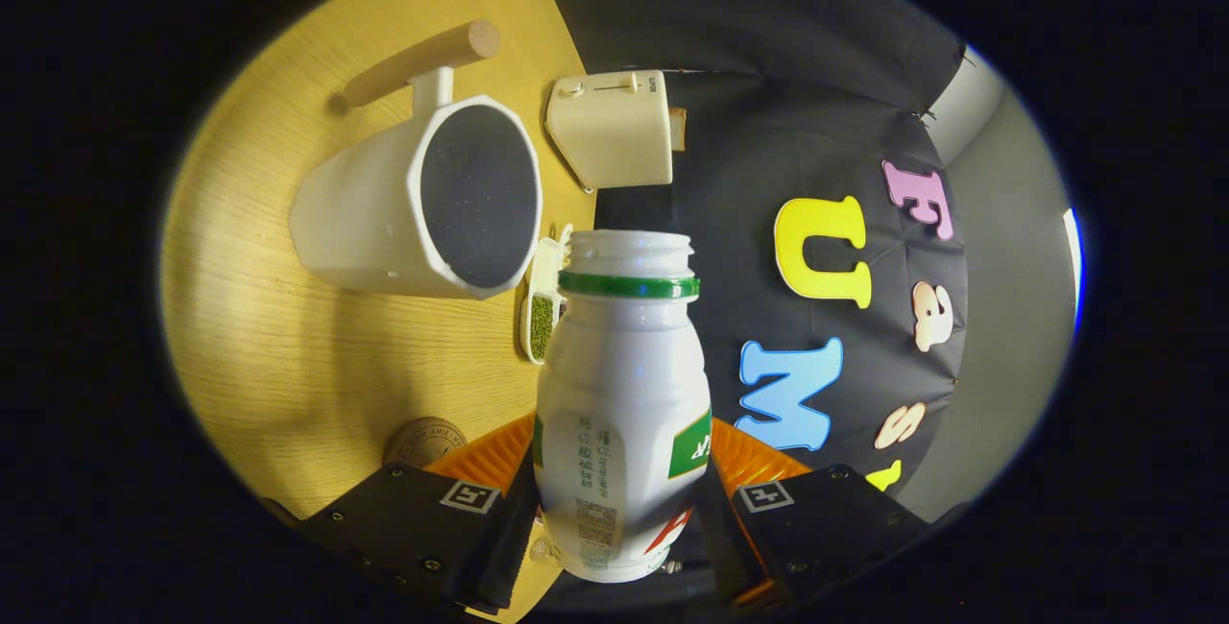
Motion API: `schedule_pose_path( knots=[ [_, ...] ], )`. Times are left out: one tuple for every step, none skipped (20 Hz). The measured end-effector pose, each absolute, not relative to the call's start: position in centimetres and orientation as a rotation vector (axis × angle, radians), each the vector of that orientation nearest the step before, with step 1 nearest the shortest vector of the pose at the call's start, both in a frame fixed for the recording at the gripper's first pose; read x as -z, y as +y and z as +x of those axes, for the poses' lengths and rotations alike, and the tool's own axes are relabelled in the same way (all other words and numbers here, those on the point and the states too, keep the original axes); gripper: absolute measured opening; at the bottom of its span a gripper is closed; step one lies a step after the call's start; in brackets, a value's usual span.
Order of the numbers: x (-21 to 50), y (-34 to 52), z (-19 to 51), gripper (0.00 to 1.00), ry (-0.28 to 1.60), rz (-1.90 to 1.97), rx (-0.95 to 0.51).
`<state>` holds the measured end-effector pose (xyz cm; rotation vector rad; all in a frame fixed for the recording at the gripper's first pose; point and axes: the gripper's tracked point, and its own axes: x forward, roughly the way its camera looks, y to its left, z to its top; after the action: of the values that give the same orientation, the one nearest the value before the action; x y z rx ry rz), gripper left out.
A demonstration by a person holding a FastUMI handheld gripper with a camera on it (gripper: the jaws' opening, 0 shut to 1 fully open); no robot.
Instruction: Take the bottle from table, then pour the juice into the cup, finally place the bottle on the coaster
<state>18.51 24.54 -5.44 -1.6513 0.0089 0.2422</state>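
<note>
Wood-grain table [288,336] under cup [413,202]; fingers [759,466] clamp bottle [619,394].

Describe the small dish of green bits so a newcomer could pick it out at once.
Start from the wooden table and find the big white cup with its wooden handle. The small dish lies right beside the cup's rim, just beyond the white bottle that the claw is shut on. It alone is narrow, white and holds green bits.

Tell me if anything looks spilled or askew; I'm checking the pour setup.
No spill shows. The uncapped bottle sits clamped between the fingers, and the cup, toaster and table all appear tilted together, so that is the camera's roll.
</note>
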Motion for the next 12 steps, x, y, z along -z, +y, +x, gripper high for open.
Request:
schedule_pose_path(
  knots=[
    [5.38, 24.55, 18.45, 0.76, 0.004, -1.663, -0.239],
    [5.38, 24.53, 18.51, 0.75, 0.000, -1.675, -0.238],
    [5.28, 24.47, 18.48, 0.75, -0.004, -1.685, -0.237],
    [5.26, 24.56, 18.54, 0.75, -0.008, -1.696, -0.235],
    [5.13, 24.61, 18.56, 0.75, -0.010, -1.705, -0.233],
    [5.05, 24.56, 18.62, 0.76, -0.014, -1.711, -0.232],
    [4.96, 24.59, 18.55, 0.75, -0.019, -1.716, -0.232],
    [4.95, 24.60, 18.57, 0.75, -0.022, -1.723, -0.230],
    [4.87, 24.60, 18.50, 0.75, -0.026, -1.730, -0.228],
    [4.81, 24.65, 18.54, 0.75, -0.030, -1.737, -0.228],
    [4.76, 24.68, 18.52, 0.75, -0.033, -1.744, -0.227],
    [4.72, 24.63, 18.58, 0.75, -0.034, -1.751, -0.226]
  ],
)
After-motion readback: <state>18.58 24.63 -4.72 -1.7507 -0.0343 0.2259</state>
